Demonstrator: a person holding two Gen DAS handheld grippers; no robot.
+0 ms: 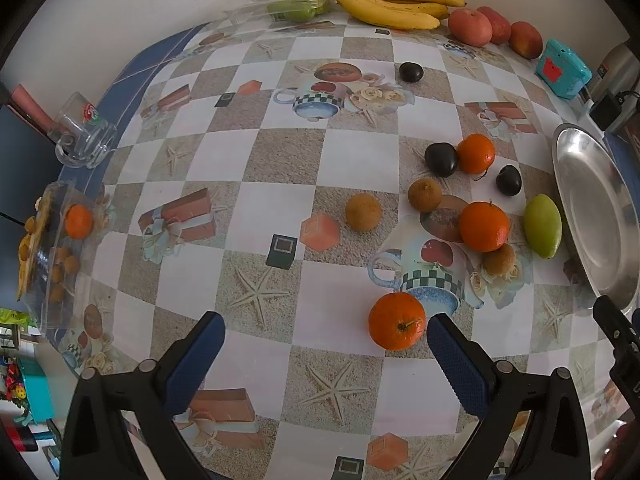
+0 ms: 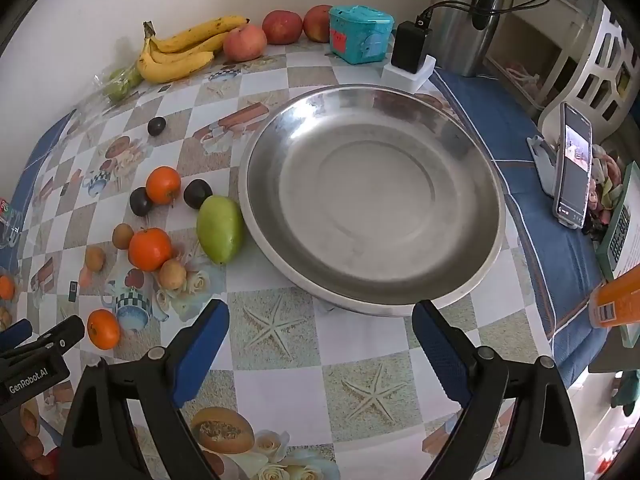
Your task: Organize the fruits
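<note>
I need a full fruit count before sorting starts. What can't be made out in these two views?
- Green fruits in the clear bag: left wrist view, crinkled plastic blurs their number.
- Small brown fruits in the clear container: left wrist view, its wall and the picture's edge obscure them.
- Orange item: right wrist view, cut off by the right edge.

brushed shiny metal dish [image 2: 372, 200], glossy printed tablecloth [image 1: 280, 168], clear plastic punnet [image 1: 292, 0]
</note>
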